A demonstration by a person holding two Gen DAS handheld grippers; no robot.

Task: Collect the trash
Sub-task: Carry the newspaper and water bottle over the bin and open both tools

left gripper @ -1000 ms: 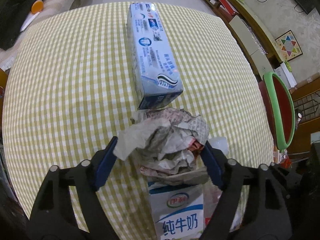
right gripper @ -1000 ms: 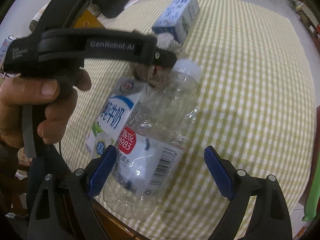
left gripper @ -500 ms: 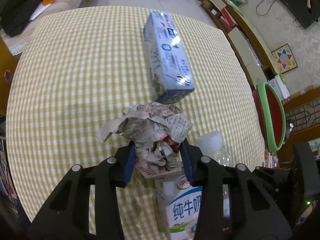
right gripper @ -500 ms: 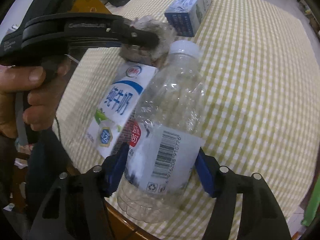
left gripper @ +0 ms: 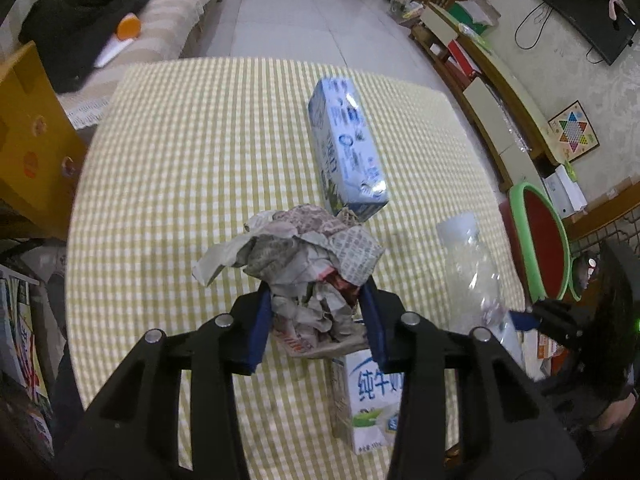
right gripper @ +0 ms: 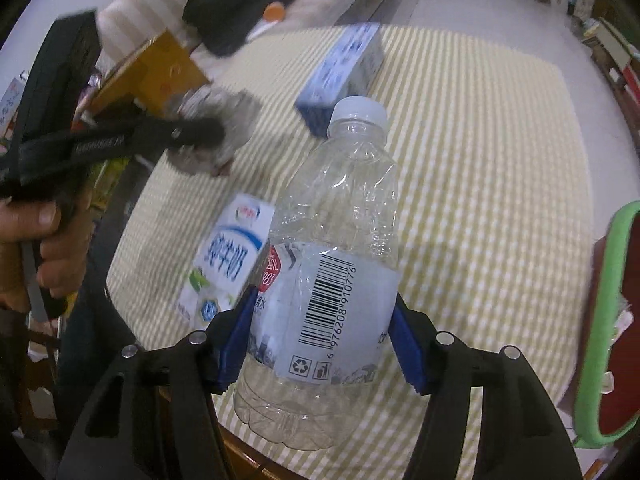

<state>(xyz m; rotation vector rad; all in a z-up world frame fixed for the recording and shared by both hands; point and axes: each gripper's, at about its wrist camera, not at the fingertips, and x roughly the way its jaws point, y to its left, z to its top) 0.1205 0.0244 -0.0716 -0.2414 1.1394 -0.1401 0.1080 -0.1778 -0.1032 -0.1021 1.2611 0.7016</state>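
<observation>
At the bottom centre of the left wrist view the left tool (left gripper: 316, 320) has its blue pads clamped on a crumpled newspaper ball (left gripper: 296, 264), held clear above the worktop (left gripper: 180, 184); just below it, at the lower edge, a white milk carton (left gripper: 370, 396) lies flat on the yellow-and-white checked cloth that covers the worktop; further up the frame a blue-and-white box (left gripper: 346, 148) lies lengthwise, right of centre; the rest of the cloth is bare and flat. At the bottom centre of the right wrist view the right tool (right gripper: 322, 340) grips a clear plastic bottle (right gripper: 332, 264) across its labelled middle, white cap pointing up the frame, base towards the camera; whether the bottle's base touches the cloth cannot be told; at the left edge of that view a hand (right gripper: 36, 256) holds the other tool's handle. Beyond the worktop, in the left wrist view: a red stool with a green rim (left gripper: 540, 240) at the right edge; a yellow cardboard box (left gripper: 28, 136) at the left; a striped sofa (left gripper: 176, 12) with black clothing (left gripper: 80, 28) at the upper left; pale floor tiles (left gripper: 288, 12) running up the centre; low shelving (left gripper: 492, 92) along the right wall; a screen (left gripper: 592, 8) at the upper right.
</observation>
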